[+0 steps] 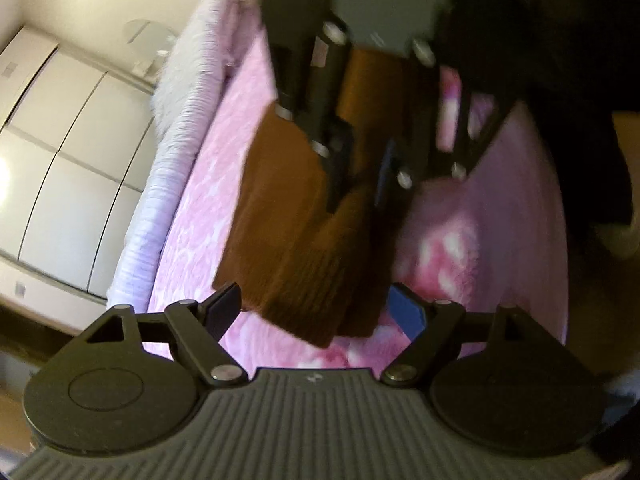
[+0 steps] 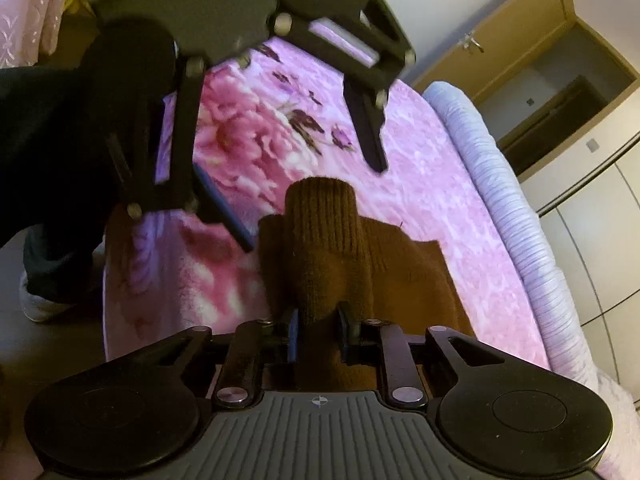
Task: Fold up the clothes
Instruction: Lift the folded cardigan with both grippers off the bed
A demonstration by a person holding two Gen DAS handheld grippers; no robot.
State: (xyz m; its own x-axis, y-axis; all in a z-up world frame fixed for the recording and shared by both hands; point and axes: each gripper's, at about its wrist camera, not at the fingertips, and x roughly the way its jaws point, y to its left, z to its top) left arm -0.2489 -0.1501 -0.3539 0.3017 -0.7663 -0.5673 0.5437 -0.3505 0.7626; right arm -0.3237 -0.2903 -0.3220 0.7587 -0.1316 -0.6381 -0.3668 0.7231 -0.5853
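Observation:
A brown ribbed knit garment (image 2: pixel 400 268) lies on a pink flowered blanket (image 2: pixel 440 184). My right gripper (image 2: pixel 319 330) is shut on a ribbed, sleeve-like fold (image 2: pixel 324 240) of it, which stands up between the pads. In the left wrist view the same garment (image 1: pixel 280 208) spreads ahead, with the right gripper (image 1: pixel 358 204) coming down onto it from above. My left gripper (image 1: pixel 316 312) is open, jaws wide, and the garment's near edge reaches in between them without being pressed. From the right wrist view the left gripper (image 2: pixel 314 206) hangs open over the garment's far end.
A lilac ribbed bed edge (image 2: pixel 520 220) borders the blanket (image 1: pixel 192 220). White wardrobe doors (image 1: pixel 60 140) stand beyond it. A wooden door and cabinet (image 2: pixel 520 40) are at the back right. A person's dark trouser leg and white shoe (image 2: pixel 40 304) stand on the floor at the left.

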